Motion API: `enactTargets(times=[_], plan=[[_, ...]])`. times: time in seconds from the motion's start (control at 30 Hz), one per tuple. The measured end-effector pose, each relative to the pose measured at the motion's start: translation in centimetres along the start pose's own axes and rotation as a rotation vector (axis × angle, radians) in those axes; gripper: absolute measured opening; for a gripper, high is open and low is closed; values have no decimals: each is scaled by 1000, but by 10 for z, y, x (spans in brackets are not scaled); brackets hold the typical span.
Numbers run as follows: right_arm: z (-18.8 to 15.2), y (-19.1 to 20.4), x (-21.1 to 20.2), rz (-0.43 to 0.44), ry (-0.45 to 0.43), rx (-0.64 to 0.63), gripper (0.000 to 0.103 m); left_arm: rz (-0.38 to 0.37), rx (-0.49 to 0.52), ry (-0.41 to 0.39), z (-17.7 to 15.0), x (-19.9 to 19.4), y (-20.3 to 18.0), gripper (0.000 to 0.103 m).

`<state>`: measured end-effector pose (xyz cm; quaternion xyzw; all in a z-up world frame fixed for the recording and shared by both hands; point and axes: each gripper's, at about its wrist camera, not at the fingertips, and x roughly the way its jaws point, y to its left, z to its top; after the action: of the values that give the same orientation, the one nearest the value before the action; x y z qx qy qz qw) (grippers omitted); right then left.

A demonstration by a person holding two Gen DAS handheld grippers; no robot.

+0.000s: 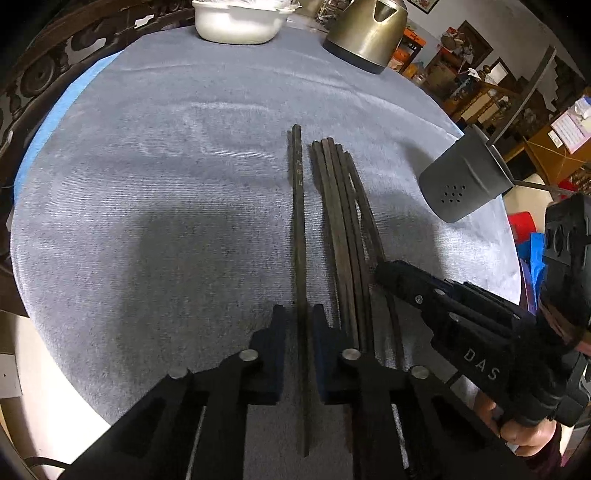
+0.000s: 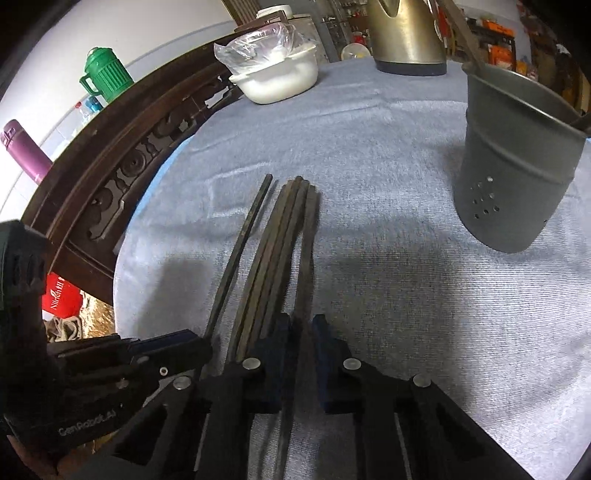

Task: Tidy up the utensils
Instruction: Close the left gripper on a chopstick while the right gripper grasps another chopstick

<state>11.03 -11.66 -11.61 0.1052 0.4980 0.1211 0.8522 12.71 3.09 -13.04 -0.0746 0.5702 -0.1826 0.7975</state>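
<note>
Several dark wooden chopsticks lie side by side on the blue-grey cloth. My left gripper [image 1: 300, 325] is open, its jaws on either side of a single chopstick [image 1: 298, 206] set apart to the left of the bundle [image 1: 345, 229]. My right gripper [image 2: 301, 332] is open, with its jaws around the rightmost chopstick [image 2: 308, 236] of the bundle [image 2: 284, 236]. The single chopstick also shows in the right wrist view [image 2: 240, 243]. A grey perforated utensil holder [image 1: 463, 181] stands to the right and holds a long utensil; it also shows in the right wrist view [image 2: 517, 166].
A white bowl [image 1: 236, 20] and a brass-coloured kettle [image 1: 369, 33] stand at the far side of the table. A carved dark wooden chair back [image 2: 122, 162] runs along the left edge. The right gripper's body [image 1: 461, 321] lies close to the bundle.
</note>
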Motion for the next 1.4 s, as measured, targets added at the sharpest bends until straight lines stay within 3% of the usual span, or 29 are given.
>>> enactTargets(times=[0.23,0.53,0.7,0.83,0.93,0.97,1.07,1.1,1.17,1.23,1.4], plan=[[-6,-13,-6,-40,-7,49,8,-40,-43,-6,2,2,11,7],[-16,-43,-22,-52,-12,232,8,-75,-101,-5,-16,-10,28,6],[-21,-45,-28,-48,20,225,11,-64,-90,33,-34,-24,24,6],[-14,-51,-26,-11,59,222,12,-58,-86,50,-26,-30,25,7],[-4,-52,-26,-27,40,209,20,-32,-66,25,-11,-37,27,17],[-2,-52,-26,-36,32,201,27,-27,-61,20,-5,-37,28,24],[9,-49,-22,-54,5,174,51,-9,-57,24,13,-30,30,24],[11,-47,-21,-60,-9,166,52,-11,-54,26,18,-28,29,24],[18,-43,-17,-103,-24,136,50,-15,-41,39,28,-20,25,24],[25,-42,-11,-126,-12,124,35,-15,-34,57,36,-11,23,24],[39,-36,-3,-190,5,93,29,-28,-20,74,50,-7,23,24]])
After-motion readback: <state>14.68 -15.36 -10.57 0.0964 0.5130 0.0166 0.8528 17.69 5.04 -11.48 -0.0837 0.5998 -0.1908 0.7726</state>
